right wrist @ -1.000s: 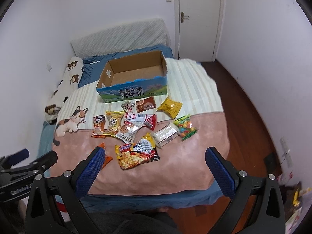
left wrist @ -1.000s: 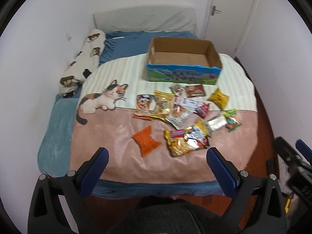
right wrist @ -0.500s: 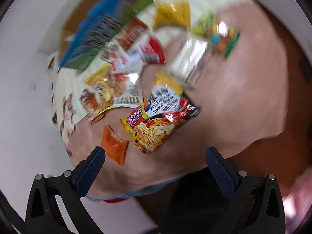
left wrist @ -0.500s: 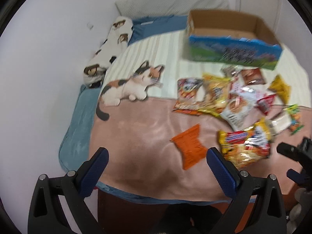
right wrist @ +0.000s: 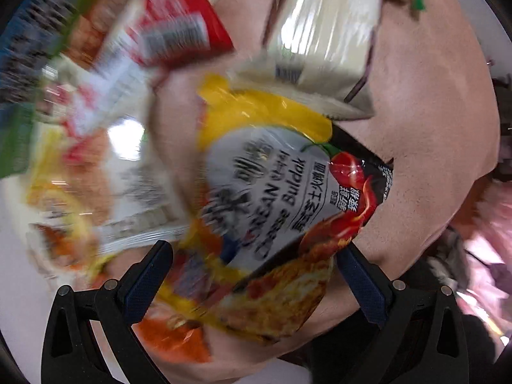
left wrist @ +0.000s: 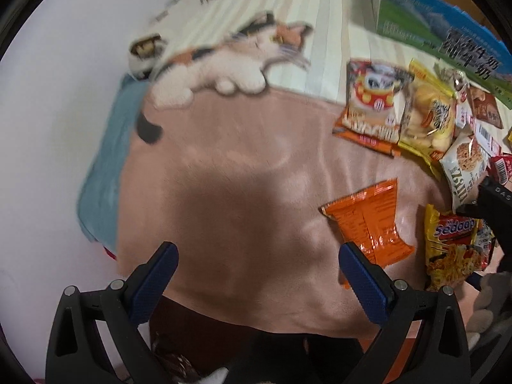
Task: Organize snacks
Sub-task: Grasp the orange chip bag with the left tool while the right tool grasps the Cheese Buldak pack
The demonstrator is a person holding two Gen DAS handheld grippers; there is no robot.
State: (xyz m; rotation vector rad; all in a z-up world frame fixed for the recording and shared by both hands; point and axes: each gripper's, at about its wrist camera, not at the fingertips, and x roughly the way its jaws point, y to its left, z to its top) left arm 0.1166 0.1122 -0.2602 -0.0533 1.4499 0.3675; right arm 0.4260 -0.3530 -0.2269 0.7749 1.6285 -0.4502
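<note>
My left gripper [left wrist: 256, 275] is open and empty above the pink blanket [left wrist: 230, 185]. An orange snack packet [left wrist: 368, 224] lies just past its right finger. My right gripper [right wrist: 254, 268] is open, low over a yellow and black noodle packet [right wrist: 281, 198] that lies between its fingers; contact cannot be told. That packet also shows in the left wrist view [left wrist: 454, 249], with the right gripper's black body [left wrist: 492, 204] above it. Several more snack packets [left wrist: 400, 108] lie near a blue and green cardboard box [left wrist: 441, 35].
A white wrapped pack [right wrist: 326, 28] and a red and white packet [right wrist: 179, 28] lie beyond the noodle packet. A cat print [left wrist: 230, 60] marks the striped bedcover. The wall [left wrist: 57, 96] is at the left. The bed's front edge runs under both grippers.
Both grippers have dropped and moved forward toward the bed. The right one has swung down close over the noodle packet. The left one now hovers near the orange packet.
</note>
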